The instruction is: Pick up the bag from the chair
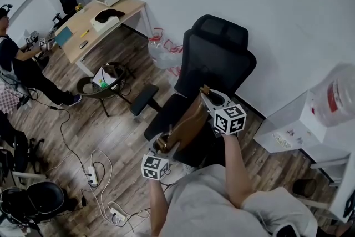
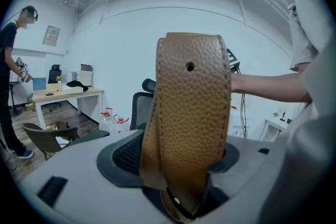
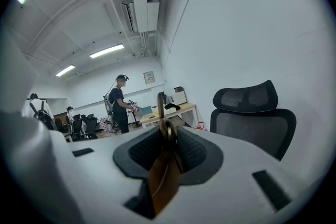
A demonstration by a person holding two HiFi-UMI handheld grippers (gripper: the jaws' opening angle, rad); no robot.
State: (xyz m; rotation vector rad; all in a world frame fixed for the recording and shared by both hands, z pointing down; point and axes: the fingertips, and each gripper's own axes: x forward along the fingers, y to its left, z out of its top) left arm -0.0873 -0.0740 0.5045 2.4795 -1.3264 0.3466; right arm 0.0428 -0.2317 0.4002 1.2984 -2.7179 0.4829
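Observation:
A tan leather bag [image 1: 186, 125] stretches between my two grippers over the seat of a black office chair [image 1: 219, 58]; I cannot tell whether it still touches the seat. My left gripper [image 1: 163, 144] holds its near end. In the left gripper view a wide tan strap [image 2: 189, 113] with a punched hole fills the jaws, and the left gripper [image 2: 181, 186] is shut on it. My right gripper [image 1: 213, 102] grips the far end. There the right gripper [image 3: 165, 165] is shut on a thin brown strap [image 3: 160, 181] with a metal ring [image 3: 168, 131].
A wooden desk [image 1: 94, 25] with a printer stands at the back left, a person [image 1: 16, 64] beside it. A small round table [image 1: 102, 86], floor cables and power strips [image 1: 91, 175], water jugs [image 1: 161, 47] and a white cabinet [image 1: 288, 130] surround the chair.

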